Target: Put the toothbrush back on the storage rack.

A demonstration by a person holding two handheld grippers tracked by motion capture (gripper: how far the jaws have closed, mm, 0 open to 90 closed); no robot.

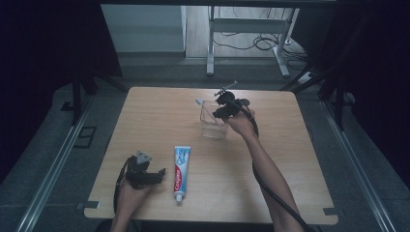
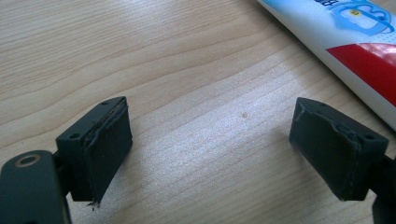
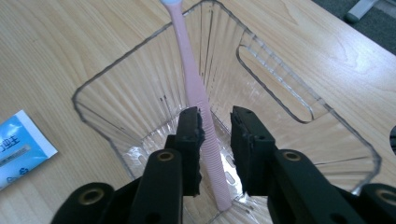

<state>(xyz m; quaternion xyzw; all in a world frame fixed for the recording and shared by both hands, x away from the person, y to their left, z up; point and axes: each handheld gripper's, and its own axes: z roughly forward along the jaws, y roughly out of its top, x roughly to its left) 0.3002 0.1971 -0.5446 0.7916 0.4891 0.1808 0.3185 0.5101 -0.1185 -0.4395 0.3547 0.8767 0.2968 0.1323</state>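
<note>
A clear ribbed plastic cup point(image 1: 214, 126) stands at the table's far middle. A pink toothbrush point(image 3: 189, 60) leans inside it, its foot on the cup's bottom and its white head point(image 1: 199, 101) over the far-left rim. My right gripper point(image 3: 215, 126) reaches down into the cup point(image 3: 121, 60), jaws a little apart. The brush handle lies against the left jaw, with a gap to the other. A white, blue and red toothpaste tube point(image 1: 181, 169) lies flat near the front. My left gripper point(image 1: 157, 175) rests open just left of the tube point(image 2: 355, 42), nothing between its jaws point(image 2: 210, 154).
The wooden table point(image 1: 145, 121) has bare room at left and right. A corner of the toothpaste tube point(image 3: 18, 144) lies at the left in the right gripper view. Beyond the table's far edge stand white desk legs point(image 1: 211, 48) with cables on the floor.
</note>
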